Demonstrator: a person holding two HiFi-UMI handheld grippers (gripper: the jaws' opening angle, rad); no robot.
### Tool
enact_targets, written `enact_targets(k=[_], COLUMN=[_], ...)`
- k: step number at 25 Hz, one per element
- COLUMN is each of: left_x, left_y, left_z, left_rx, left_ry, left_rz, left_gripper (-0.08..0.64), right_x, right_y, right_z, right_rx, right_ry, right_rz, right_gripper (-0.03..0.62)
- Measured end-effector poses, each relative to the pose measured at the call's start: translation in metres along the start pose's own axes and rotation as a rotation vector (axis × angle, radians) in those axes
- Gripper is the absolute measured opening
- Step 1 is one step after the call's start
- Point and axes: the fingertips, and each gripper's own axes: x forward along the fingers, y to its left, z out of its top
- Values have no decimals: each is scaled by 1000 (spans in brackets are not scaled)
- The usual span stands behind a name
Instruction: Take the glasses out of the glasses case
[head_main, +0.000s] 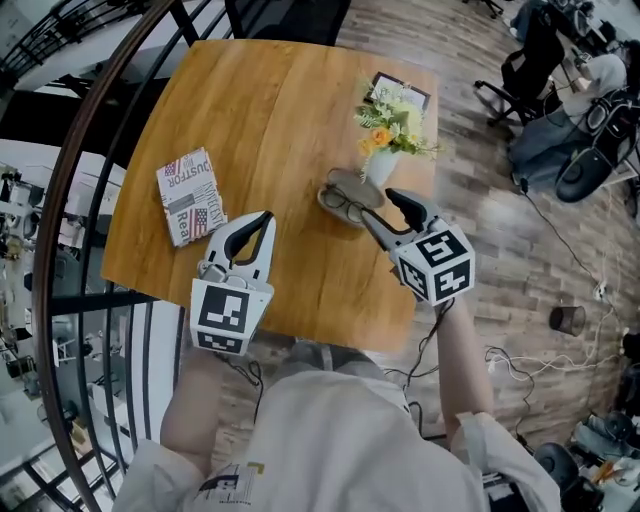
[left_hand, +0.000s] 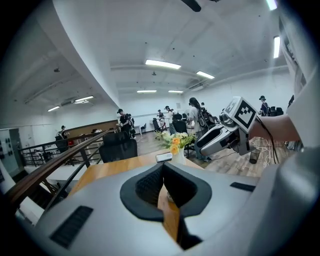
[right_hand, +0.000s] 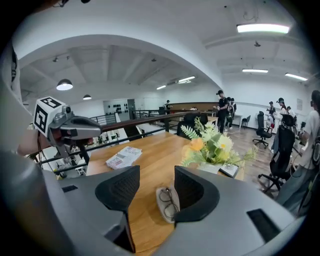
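An open grey glasses case (head_main: 338, 186) lies on the wooden table (head_main: 270, 110), just in front of a white vase. Dark-rimmed glasses (head_main: 346, 211) rest in it. My right gripper (head_main: 376, 203) hovers at the case's right side, jaws open and empty. In the right gripper view the case (right_hand: 161, 205) and glasses (right_hand: 170, 199) lie beyond the open right gripper (right_hand: 155, 187), close to the right-hand pad. My left gripper (head_main: 262, 218) hangs over the table's front edge, left of the case, its tips together and nothing held. The left gripper (left_hand: 162, 170) shows only a sliver of wood between its pads.
A white vase of yellow and white flowers (head_main: 388, 135) stands right behind the case. A newspaper-print packet (head_main: 190, 197) lies at the table's left. A dark-framed flat item (head_main: 402, 88) sits at the far right corner. A curved black railing (head_main: 60, 200) runs past the left side.
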Motion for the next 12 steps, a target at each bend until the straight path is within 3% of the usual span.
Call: enact_targets(k=[7, 12], left_x=[49, 71], left_y=[16, 22], left_z=[-48, -79], left_rx=[-80, -142], left_ry=[55, 85], left_rz=[-11, -1], left_gripper=[17, 17], right_x=[73, 125], right_y=[-19, -30], right_z=[-52, -97], right_rx=[-2, 133], right_ry=[152, 210], right_rz=[40, 108], right_gripper=[239, 239])
